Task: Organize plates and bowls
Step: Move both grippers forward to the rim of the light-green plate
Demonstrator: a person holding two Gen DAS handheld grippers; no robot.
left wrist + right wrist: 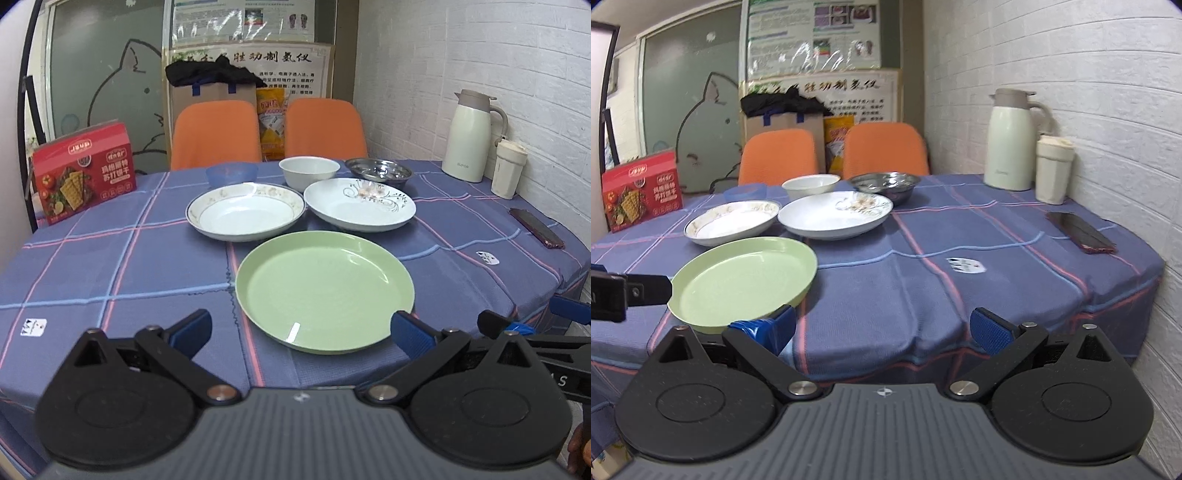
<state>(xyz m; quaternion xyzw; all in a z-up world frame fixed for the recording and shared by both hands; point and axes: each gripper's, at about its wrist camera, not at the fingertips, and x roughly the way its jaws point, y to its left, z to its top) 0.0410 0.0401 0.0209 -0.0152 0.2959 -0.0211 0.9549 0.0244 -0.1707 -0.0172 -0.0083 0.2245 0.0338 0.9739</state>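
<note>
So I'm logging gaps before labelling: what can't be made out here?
- Green plate: near rim hidden by the fingers, both views.
- Blue bowl: front hidden by the rimmed plate.
- Phone: screen too dark to read.
- Box: small print blurred.

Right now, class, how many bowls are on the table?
3, in a row at the far edge behind the plates: a blue bowl on the left, a white bowl in the middle, a steel bowl on the right. None looks hidden.
</note>
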